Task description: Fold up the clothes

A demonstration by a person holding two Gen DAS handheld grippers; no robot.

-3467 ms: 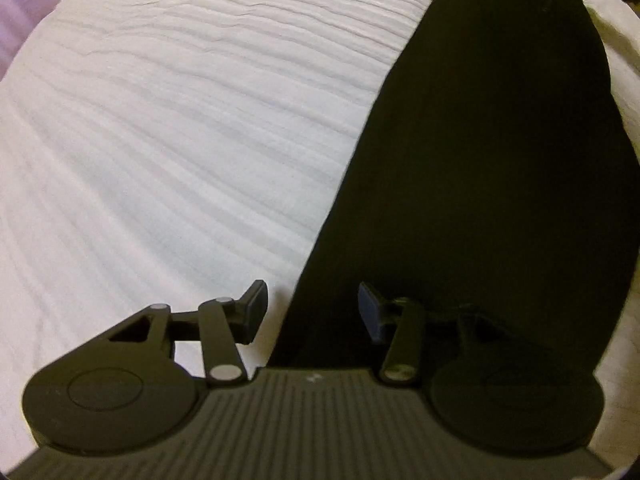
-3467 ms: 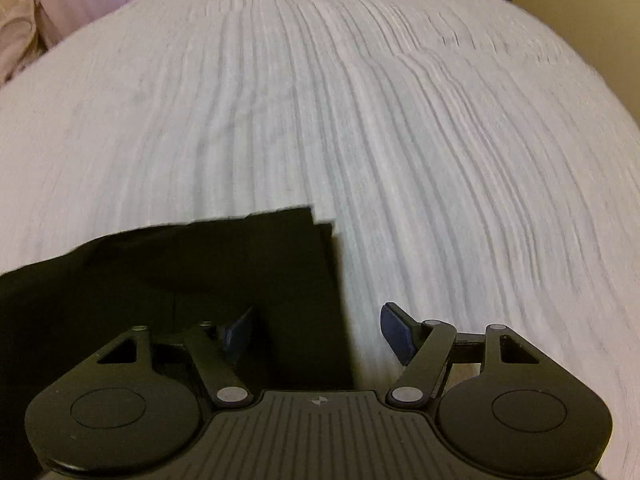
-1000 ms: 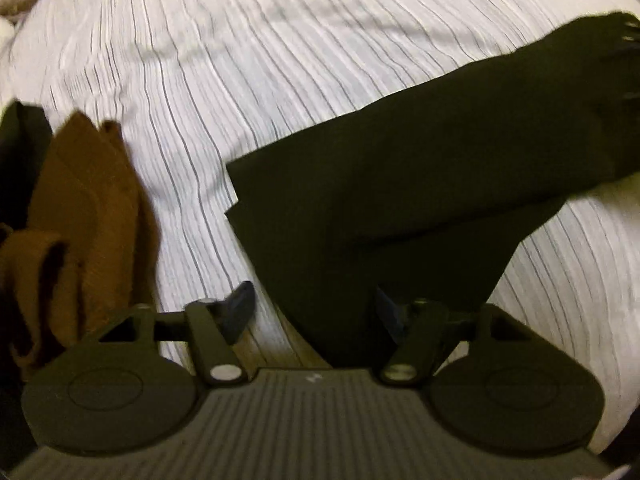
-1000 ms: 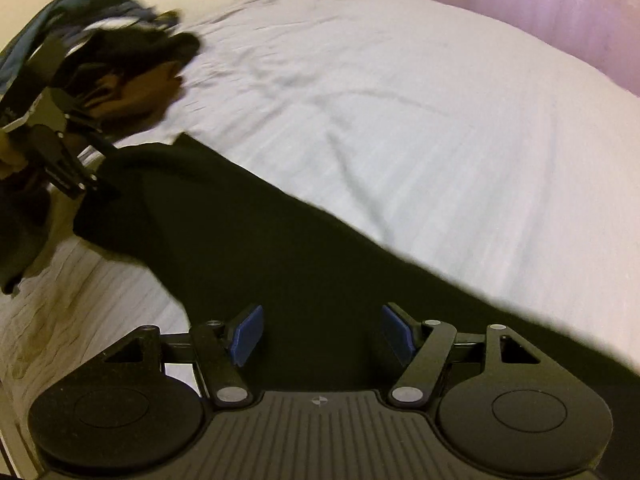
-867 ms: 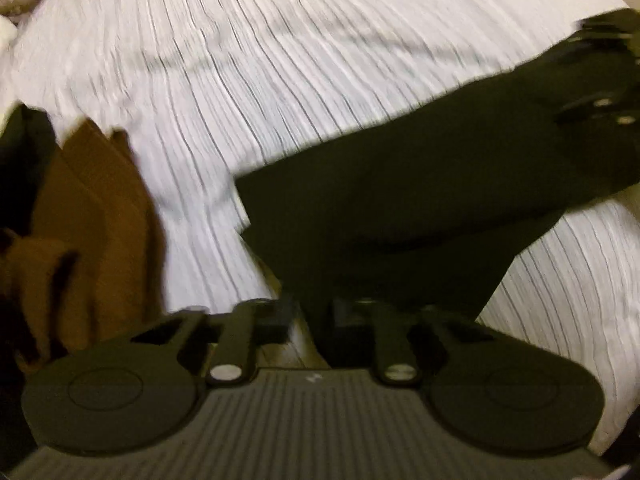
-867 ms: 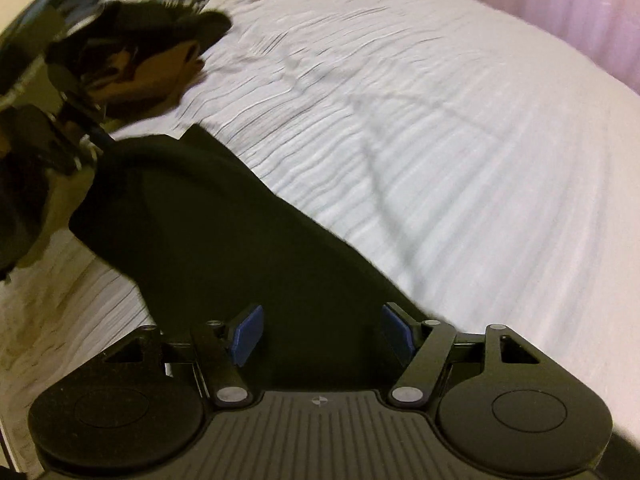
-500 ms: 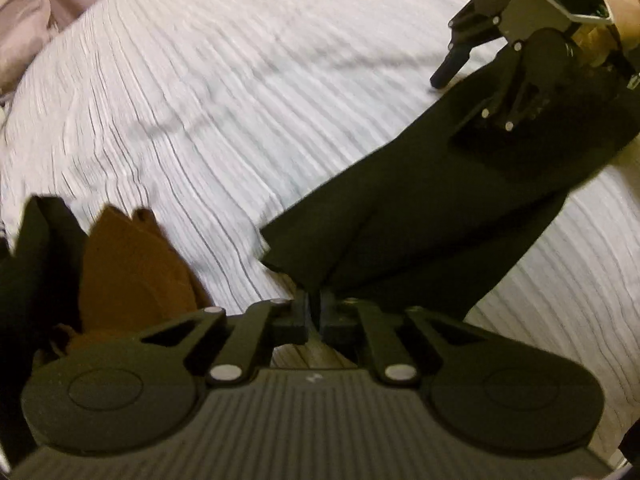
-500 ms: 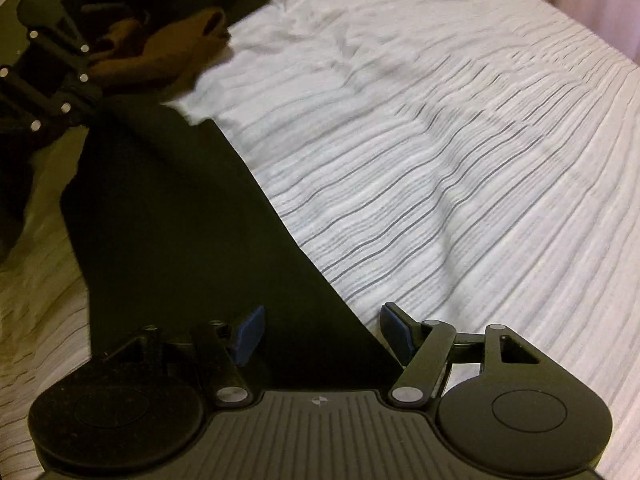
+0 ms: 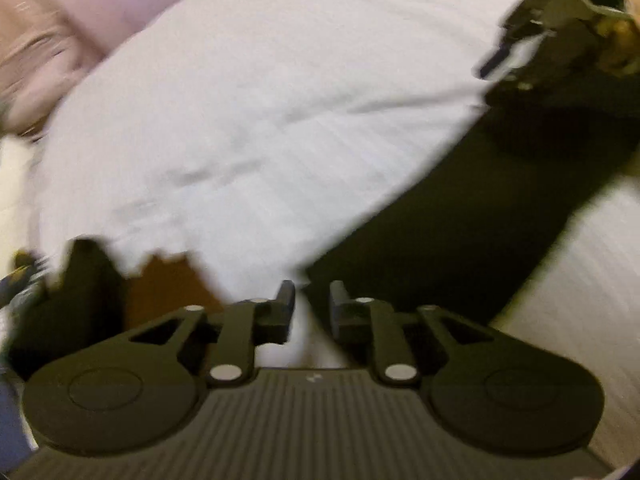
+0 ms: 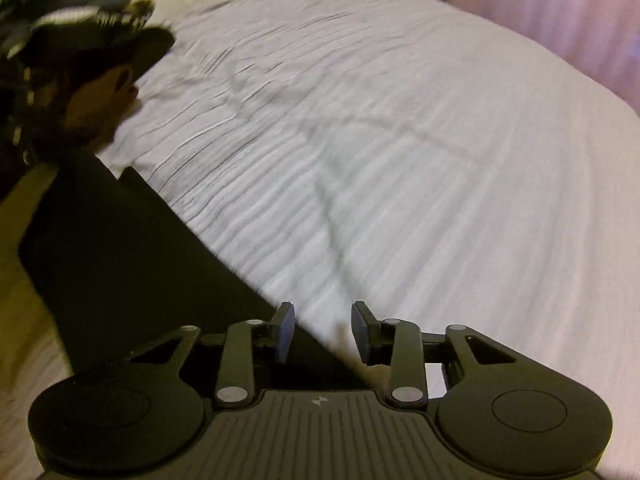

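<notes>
A long black folded garment [image 9: 460, 216] lies flat on the white striped bedspread [image 9: 260, 120]. My left gripper [image 9: 311, 300] is open a small way at the garment's near corner, with nothing between the fingers. The right gripper shows in the left wrist view [image 9: 532, 52] at the garment's far end. In the right wrist view the garment [image 10: 132, 260] runs from the lower middle to the left. My right gripper [image 10: 322, 330] is partly open over the garment's edge, holding nothing.
A brown garment [image 9: 168, 284] and dark clothes [image 9: 80, 280] lie at the lower left in the left wrist view. A pile of dark and patterned clothes [image 10: 68, 52] sits at the upper left in the right wrist view. Pink fabric [image 10: 560, 20] borders the bed.
My left gripper was shut on the garment's corner half a second ago and has now opened and let it go. My right gripper has narrowed. Both views are blurred by motion.
</notes>
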